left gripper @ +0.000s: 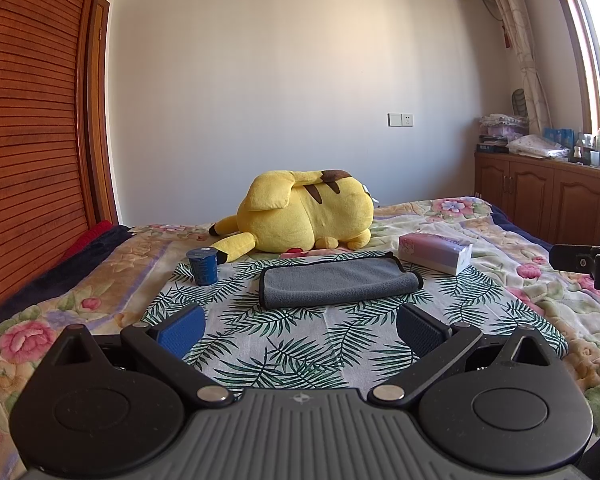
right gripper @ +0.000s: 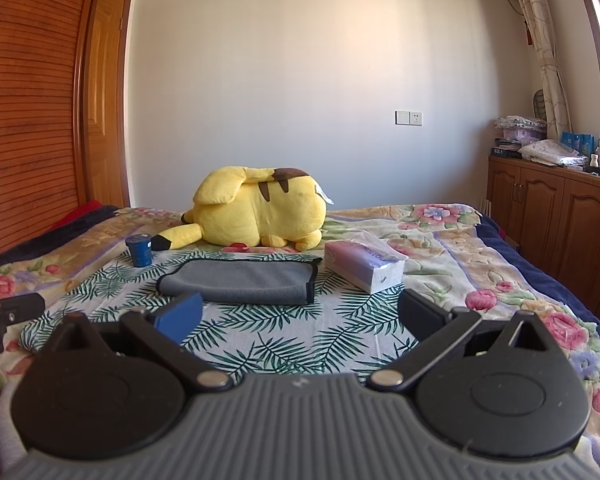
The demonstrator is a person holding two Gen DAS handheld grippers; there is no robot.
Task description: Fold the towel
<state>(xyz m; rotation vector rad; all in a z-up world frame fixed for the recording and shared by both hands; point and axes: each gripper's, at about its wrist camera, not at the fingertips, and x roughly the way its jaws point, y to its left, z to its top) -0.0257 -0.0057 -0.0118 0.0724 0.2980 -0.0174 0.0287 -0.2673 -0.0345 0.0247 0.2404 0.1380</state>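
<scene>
A wooden slatted wardrobe [left gripper: 28, 128] walls off the far left of the bed, and a blue cup [left gripper: 202, 266] stands ahead and left of the left gripper [left gripper: 300, 326], just off the towel's left end. The grey towel [left gripper: 340, 282], already folded into a long band with a dark trim, lies straight ahead of the left gripper and ahead, slightly left, of the right gripper [right gripper: 300, 312]; a strip of bare leaf-print cloth [left gripper: 292, 344] separates it from both sets of fingers. Behind the towel a yellow plush toy [left gripper: 304, 212] lies across the bed, and to the towel's right a tissue pack [right gripper: 364, 266] sits near its trimmed end, closing that side.

Both grippers hover low over the cloth with fingers spread wide, holding nothing and touching nothing. The left gripper's blue pad [left gripper: 180, 330] and dark pad [left gripper: 418, 330] stand well apart; the right gripper's pair is equally splayed. Each gripper's tip shows at the edge of the other's view, well clear of the towel.

The leaf-print cloth is spread over a floral bedspread [right gripper: 480, 256]. Beyond are a plain white wall [right gripper: 300, 80] with a socket plate, then, far right, wooden cabinets [right gripper: 548, 208] stacked with clutter beneath a curtained window.
</scene>
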